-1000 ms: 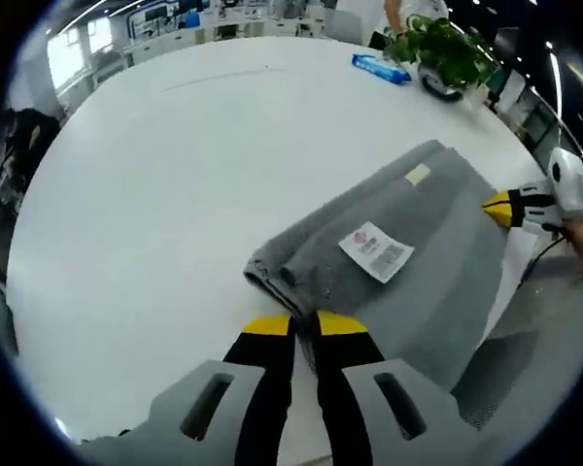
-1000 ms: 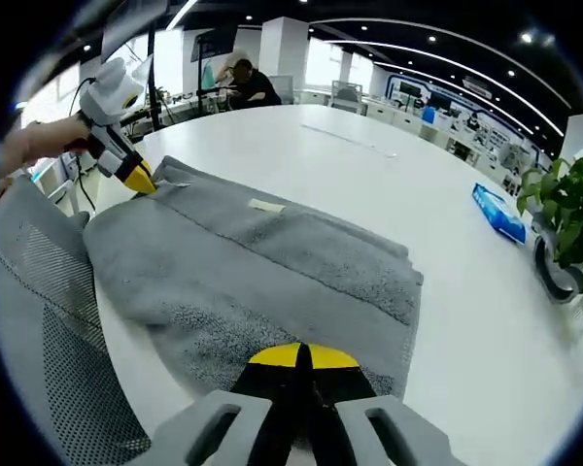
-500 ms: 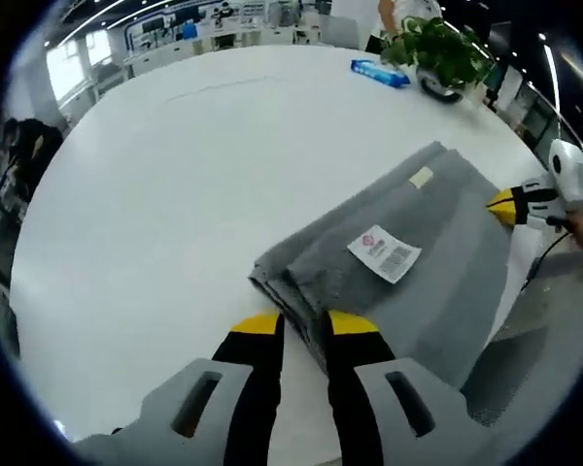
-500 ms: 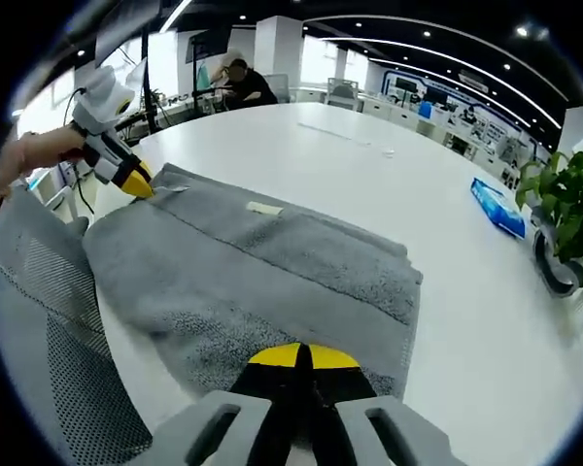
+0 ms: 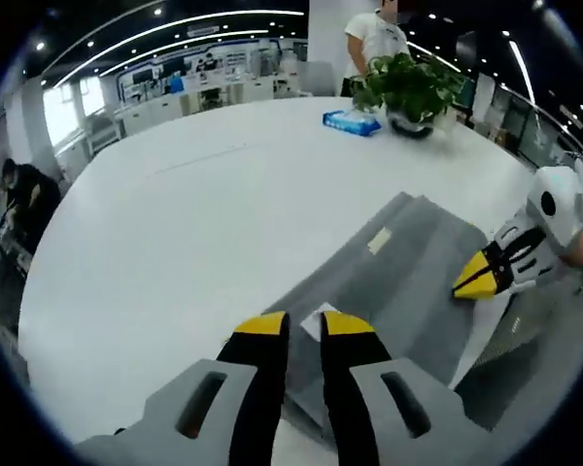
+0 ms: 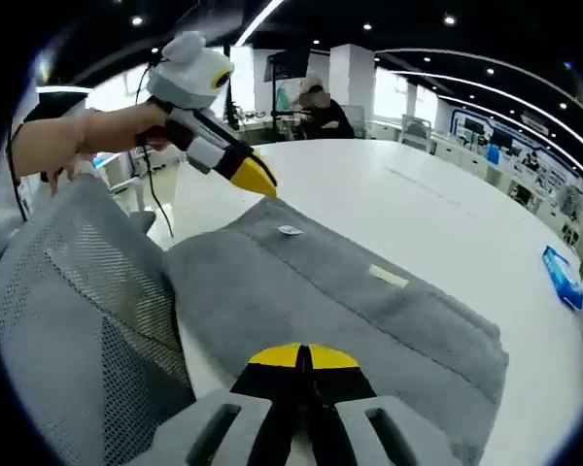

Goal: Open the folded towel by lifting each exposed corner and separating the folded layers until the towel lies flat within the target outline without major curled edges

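Note:
A grey folded towel [image 5: 398, 267] lies near the edge of the white table [image 5: 165, 223], with a white label between my left jaws. My left gripper [image 5: 304, 326] hangs above the towel's near end with its jaws a little apart, nothing pinched between them. In the right gripper view the left gripper [image 6: 253, 178] hovers just over the towel's [image 6: 350, 311] far corner. My right gripper [image 6: 301, 357] is shut at the towel's near edge, and the cloth runs up to its tips. The right gripper [image 5: 481, 277] shows at the towel's right side.
A grey mesh chair [image 6: 68, 320] stands against the table edge by the towel. A potted plant [image 5: 408, 87] and a blue packet [image 5: 350, 120] sit at the table's far side. A person [image 6: 321, 109] sits at another desk beyond.
My left jaws opened slightly off the folded corner and the gripper rose above the towel. The right gripper stayed shut at its edge. Both cameras shifted.

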`<state>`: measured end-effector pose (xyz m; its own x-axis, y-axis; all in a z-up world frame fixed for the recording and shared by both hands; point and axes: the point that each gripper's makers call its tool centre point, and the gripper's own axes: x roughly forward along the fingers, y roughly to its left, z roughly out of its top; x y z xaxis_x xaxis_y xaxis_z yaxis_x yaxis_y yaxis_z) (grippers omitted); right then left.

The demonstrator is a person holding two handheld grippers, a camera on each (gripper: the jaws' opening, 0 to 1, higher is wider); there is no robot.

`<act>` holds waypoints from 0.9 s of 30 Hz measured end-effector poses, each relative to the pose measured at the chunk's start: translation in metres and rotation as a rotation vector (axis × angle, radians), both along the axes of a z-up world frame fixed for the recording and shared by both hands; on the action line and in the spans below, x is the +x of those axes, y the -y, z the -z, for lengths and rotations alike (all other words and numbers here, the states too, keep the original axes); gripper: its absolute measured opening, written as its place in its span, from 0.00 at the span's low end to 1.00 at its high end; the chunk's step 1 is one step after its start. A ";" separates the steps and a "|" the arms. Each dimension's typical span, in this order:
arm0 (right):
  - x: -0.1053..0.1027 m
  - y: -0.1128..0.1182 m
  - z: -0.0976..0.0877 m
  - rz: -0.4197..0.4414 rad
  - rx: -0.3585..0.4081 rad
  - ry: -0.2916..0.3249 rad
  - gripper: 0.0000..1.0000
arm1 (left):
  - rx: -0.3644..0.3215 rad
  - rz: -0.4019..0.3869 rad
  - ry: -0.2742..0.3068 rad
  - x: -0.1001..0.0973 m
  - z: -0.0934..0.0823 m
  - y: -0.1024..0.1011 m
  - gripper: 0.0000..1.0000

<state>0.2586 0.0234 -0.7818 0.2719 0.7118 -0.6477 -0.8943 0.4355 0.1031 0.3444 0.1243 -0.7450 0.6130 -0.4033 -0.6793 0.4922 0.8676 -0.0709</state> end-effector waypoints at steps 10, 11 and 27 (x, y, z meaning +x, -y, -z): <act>0.013 -0.005 0.023 0.041 -0.105 -0.020 0.00 | 0.065 0.165 -0.115 0.010 0.054 0.067 0.04; 0.013 -0.005 0.023 0.044 -0.103 -0.024 0.00 | 0.091 0.162 -0.121 0.010 0.058 0.063 0.03; 0.020 0.009 0.023 0.069 -0.153 0.011 0.00 | 0.151 0.185 -0.092 0.007 0.056 0.054 0.00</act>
